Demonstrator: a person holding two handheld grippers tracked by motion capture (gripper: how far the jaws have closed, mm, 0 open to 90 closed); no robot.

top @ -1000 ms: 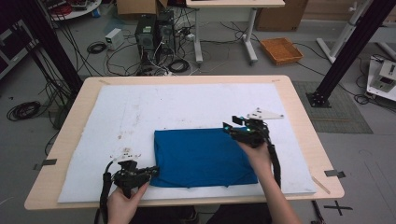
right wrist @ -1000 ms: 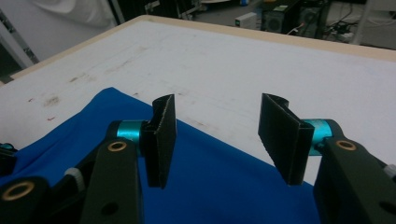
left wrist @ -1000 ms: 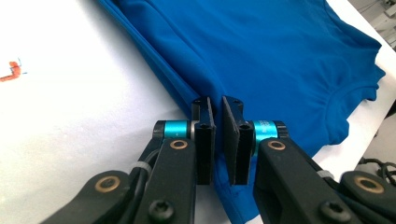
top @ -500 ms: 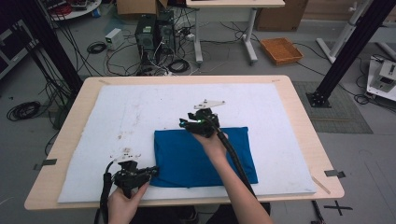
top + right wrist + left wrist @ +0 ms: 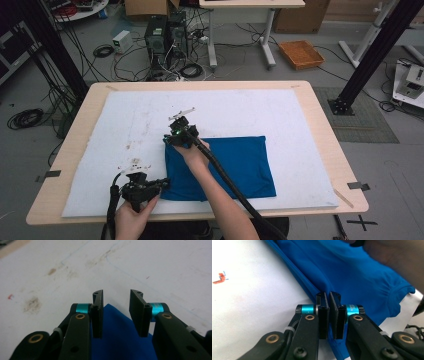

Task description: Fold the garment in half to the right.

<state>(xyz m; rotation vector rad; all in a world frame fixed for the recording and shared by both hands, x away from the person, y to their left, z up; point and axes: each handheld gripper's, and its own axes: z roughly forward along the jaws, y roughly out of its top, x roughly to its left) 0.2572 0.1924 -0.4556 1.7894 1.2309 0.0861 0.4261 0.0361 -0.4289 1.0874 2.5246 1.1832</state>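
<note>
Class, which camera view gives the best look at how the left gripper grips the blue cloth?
The left gripper view: the left gripper has its jaws pinched shut on the folded edge of the blue cloth. The high view shows it small at the cloth's near left corner. The right gripper view shows a cloth corner.

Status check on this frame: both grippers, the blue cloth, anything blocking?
Left gripper shut on blue cloth near-left edge. Right gripper jaws just closing, cloth corner between, pads not pressing. White mat ahead, nothing blocking.

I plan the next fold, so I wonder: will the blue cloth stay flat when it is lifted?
Probably not: the blue cloth shows soft gathers, so it likely droops. It looks thin and light. The left gripper pinches its edge; the cloth may slip.
</note>
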